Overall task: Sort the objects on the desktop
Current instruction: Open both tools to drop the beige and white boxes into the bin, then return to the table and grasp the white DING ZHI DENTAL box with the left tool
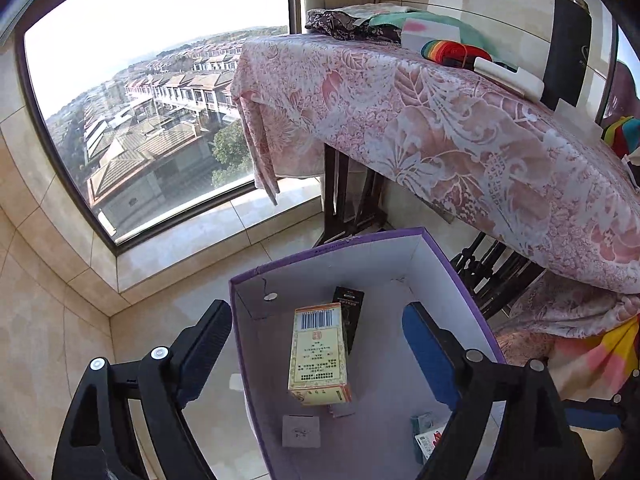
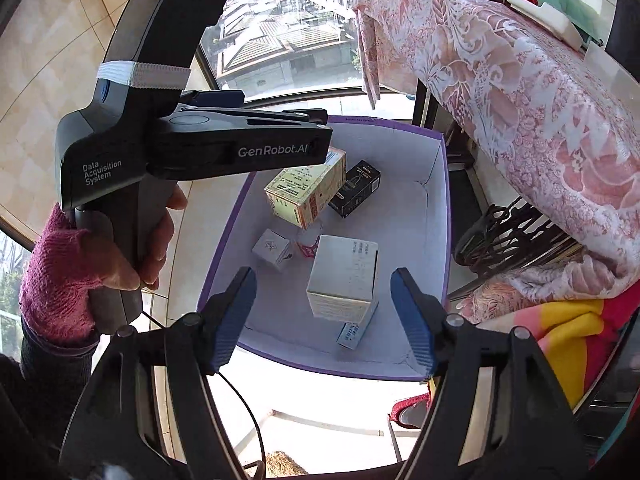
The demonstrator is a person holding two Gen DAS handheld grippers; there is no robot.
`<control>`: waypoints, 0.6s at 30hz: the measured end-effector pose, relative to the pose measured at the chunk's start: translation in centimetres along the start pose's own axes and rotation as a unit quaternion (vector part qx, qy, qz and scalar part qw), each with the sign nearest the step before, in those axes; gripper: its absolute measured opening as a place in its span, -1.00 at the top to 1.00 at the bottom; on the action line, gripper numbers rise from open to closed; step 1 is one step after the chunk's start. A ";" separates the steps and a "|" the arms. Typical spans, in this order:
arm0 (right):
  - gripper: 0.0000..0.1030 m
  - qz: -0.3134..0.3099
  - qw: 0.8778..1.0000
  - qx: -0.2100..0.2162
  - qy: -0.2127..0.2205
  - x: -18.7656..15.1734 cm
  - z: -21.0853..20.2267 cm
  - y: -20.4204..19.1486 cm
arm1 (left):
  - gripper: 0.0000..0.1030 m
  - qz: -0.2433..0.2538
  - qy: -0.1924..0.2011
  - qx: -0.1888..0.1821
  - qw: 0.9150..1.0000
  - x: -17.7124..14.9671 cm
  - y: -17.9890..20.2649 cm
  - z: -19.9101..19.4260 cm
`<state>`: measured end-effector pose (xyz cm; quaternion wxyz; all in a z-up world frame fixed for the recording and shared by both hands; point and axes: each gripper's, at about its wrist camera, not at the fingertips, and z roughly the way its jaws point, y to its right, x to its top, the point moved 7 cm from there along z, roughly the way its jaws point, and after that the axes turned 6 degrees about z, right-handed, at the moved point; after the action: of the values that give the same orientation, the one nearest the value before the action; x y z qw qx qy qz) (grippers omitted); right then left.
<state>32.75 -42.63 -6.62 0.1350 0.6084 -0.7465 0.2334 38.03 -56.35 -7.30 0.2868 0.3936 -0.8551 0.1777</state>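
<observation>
Left wrist view: the left gripper (image 1: 316, 344) hangs over the purple box (image 1: 456, 264), fingers spread wide and holding nothing. The yellow carton (image 1: 318, 354) lies between them on the box floor, with the black carton (image 1: 351, 312) touching its far side.

Right wrist view: the right gripper (image 2: 324, 320) is likewise spread and empty above the box's near edge. The white carton (image 2: 344, 276) stands between its fingers, near the box's middle.

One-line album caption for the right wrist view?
Open right tongs hover over a purple box of small cartons.
</observation>
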 end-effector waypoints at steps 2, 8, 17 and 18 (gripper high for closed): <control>-0.46 0.008 1.000 0.006 0.010 -0.3 -0.9 0.2 | -0.71 -0.002 0.001 -0.004 1.000 -0.3 0.1 -0.1; -0.47 0.039 0.997 0.041 0.045 -0.7 -4.4 0.7 | -0.71 -0.040 0.010 -0.034 0.999 -0.7 0.2 -0.9; -0.48 0.017 0.989 0.078 0.127 -1.6 -10.8 -0.6 | -0.71 -0.079 0.012 -0.039 0.996 0.4 1.6 -2.8; -0.48 0.015 0.986 0.084 0.140 -1.9 -11.8 -0.5 | -0.71 -0.078 0.013 -0.037 0.996 0.7 1.9 -3.2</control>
<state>32.72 -35.06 2.67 0.1833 0.5674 -0.7070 0.3802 37.27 -53.86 -4.49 0.3251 0.4462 -0.8238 0.1282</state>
